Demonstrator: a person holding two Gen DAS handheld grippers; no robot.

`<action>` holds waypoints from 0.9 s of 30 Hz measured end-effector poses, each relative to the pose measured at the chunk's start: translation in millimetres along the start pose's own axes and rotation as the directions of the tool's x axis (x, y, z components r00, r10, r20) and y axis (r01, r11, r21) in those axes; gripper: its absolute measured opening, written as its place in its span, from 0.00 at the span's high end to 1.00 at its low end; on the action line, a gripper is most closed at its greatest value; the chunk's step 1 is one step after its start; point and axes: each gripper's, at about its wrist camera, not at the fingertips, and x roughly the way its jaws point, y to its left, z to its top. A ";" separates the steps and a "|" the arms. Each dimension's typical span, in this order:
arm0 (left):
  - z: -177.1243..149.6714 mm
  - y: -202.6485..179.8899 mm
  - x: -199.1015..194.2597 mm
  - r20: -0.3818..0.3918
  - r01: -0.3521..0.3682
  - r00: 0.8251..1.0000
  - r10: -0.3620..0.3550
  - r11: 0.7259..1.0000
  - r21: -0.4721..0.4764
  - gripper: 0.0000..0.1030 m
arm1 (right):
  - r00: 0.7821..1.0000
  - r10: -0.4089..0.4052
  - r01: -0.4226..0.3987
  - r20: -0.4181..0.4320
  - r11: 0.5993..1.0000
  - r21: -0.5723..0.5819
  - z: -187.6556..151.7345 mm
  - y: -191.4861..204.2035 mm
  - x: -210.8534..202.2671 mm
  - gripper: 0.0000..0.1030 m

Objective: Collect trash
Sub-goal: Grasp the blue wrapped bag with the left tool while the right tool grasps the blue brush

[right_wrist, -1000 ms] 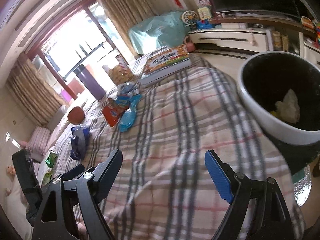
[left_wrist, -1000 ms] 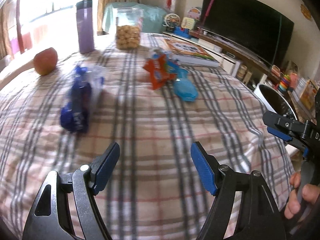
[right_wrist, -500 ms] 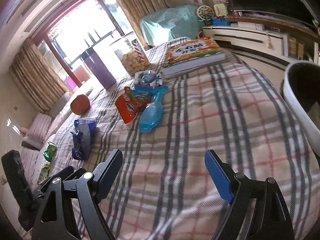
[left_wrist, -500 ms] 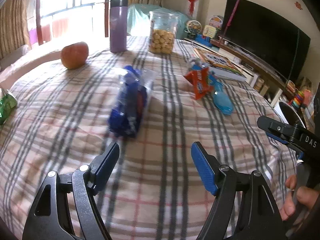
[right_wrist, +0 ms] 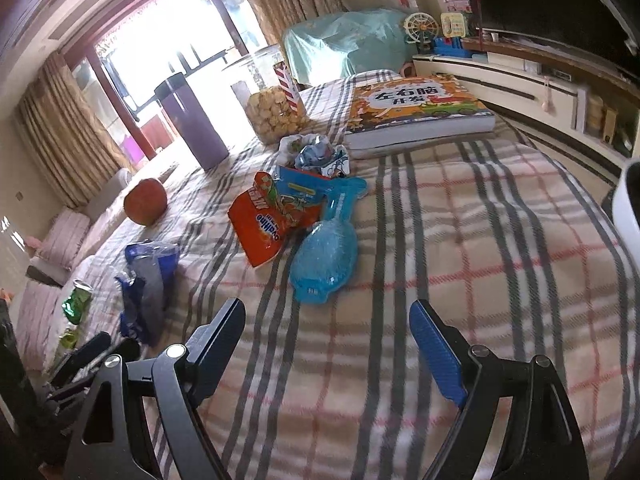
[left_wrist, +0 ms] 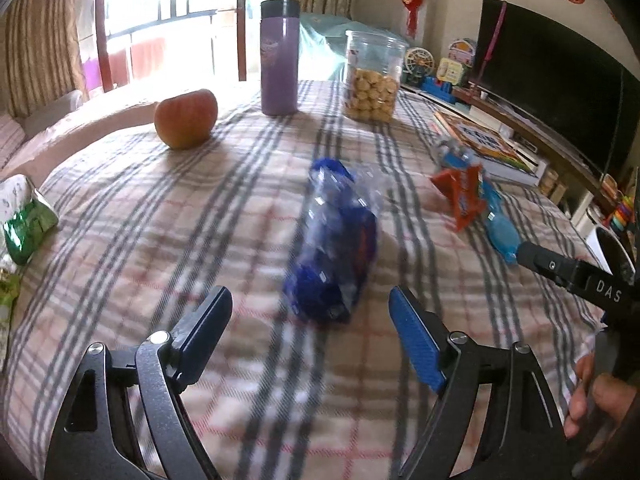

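Since the earlier frames both grippers have travelled across the tabletop toward the litter: we now see the blue wrapper just ahead of the left gripper, where before it lay far off to the left, and the white bin has slid to the right edge of the right wrist view; its contents are now hidden.

Containers: we note a clear jar at the far side, roughly half full of round biscuits, and a purple flask to its left, lid on, contents not visible.

Left jaws have just been opening and stand wide, nothing between them; the blue wrapper lies just beyond the tips, roughly centred on the gap, blurred.

Right gripper: jaws wide apart and empty. A light-blue plastic piece lies just past the tips, slightly left of centre, with an orange packet touching it on the far left side. Farther off sit crumpled wrappers.

Green wrappers lie at the left edge of the tabletop.
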 end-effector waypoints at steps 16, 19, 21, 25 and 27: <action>12.8 -14.7 25.4 -0.020 0.080 0.997 -0.079 0.995 0.051 0.64 | 0.990 -0.139 0.134 -0.030 0.983 -0.126 18.4 12.6 34.7 0.55; 11.8 -20.5 21.9 -0.028 0.120 0.993 -0.119 0.992 0.044 0.67 | 0.993 -0.113 0.110 -0.022 0.988 -0.105 15.5 5.1 25.3 0.56; 9.9 -27.5 18.0 -0.032 0.144 0.989 -0.143 0.988 0.048 0.67 | 0.996 -0.087 0.086 -0.014 0.993 -0.085 11.5 -1.4 15.8 0.56; 6.3 -43.6 10.5 -0.040 0.192 0.981 -0.190 0.980 0.060 0.68 | 0.999 -0.052 0.052 -0.002 0.997 -0.051 3.4 -12.4 -1.5 0.56; 4.6 -54.4 6.0 -0.043 0.217 0.976 -0.214 0.974 0.072 0.68 | 0.999 -0.033 0.033 0.001 0.999 -0.038 -0.6 -18.3 -10.0 0.56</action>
